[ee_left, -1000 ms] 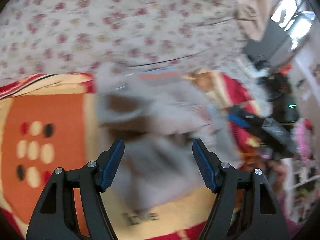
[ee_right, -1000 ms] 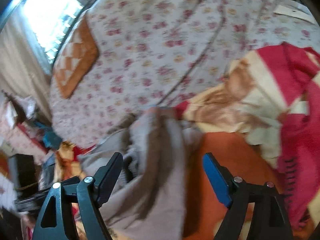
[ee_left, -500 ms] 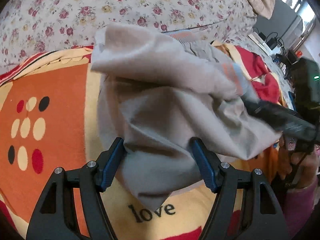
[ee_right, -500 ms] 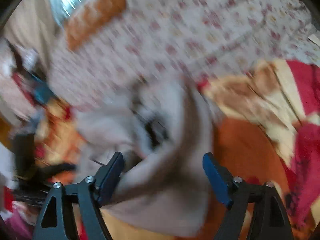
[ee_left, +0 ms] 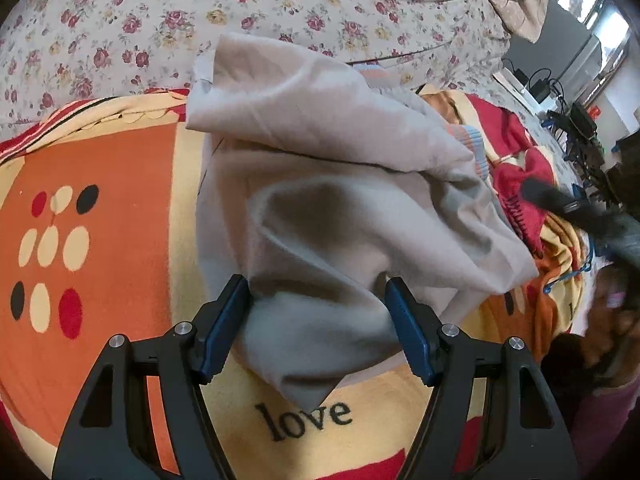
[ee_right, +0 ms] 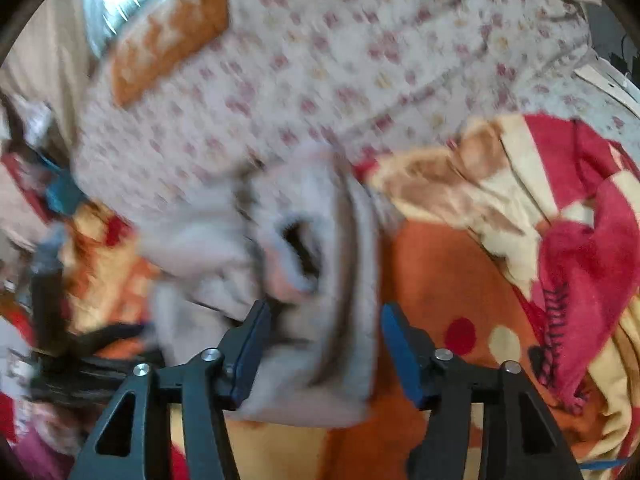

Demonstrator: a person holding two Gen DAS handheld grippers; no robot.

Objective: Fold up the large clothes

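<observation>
My left tongs [ee_left: 316,320] bracket a bunched fold of the soft grey fleece garment [ee_left: 340,184], pinning it on the bed; my right tongs [ee_right: 320,340] are closing around its edge to fold it over.

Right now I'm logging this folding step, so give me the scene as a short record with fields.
garment: grey garment, bunched, partly folded over itself
surface: orange and yellow blanket printed "love", on a floral sheet
left gripper: jaws apart, cloth between them
right gripper: jaws closing, grey cloth between them
right view: blurred
</observation>
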